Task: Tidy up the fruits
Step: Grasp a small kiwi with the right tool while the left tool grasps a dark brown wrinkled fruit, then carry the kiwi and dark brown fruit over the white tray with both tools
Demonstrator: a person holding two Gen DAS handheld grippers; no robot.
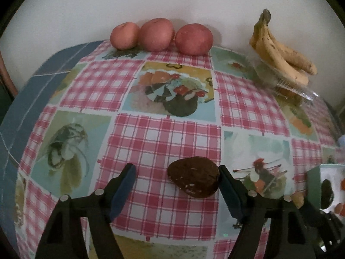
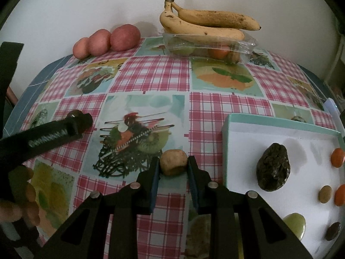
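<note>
Left wrist view: left gripper (image 1: 176, 176) was released, jaws apart around the dark brown fruit (image 1: 193, 176) on the tablecloth (image 1: 163, 138); only the right pad touched it. Risk: a one-sided close could shove the fruit sideways and out.

Right wrist view: right gripper (image 2: 173, 167) was clenched on a small tan fruit (image 2: 173, 161), beside the white tray (image 2: 280, 129). A shallow tip grip might let it slip.

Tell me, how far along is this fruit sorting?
Partly done. The white box already holds a dark avocado and several small fruits. In hand: the right gripper is shut on a small tan fruit, and the left gripper is open around a dark brown fruit, touching only one side. The three red apples and bananas are not in the box.
</note>
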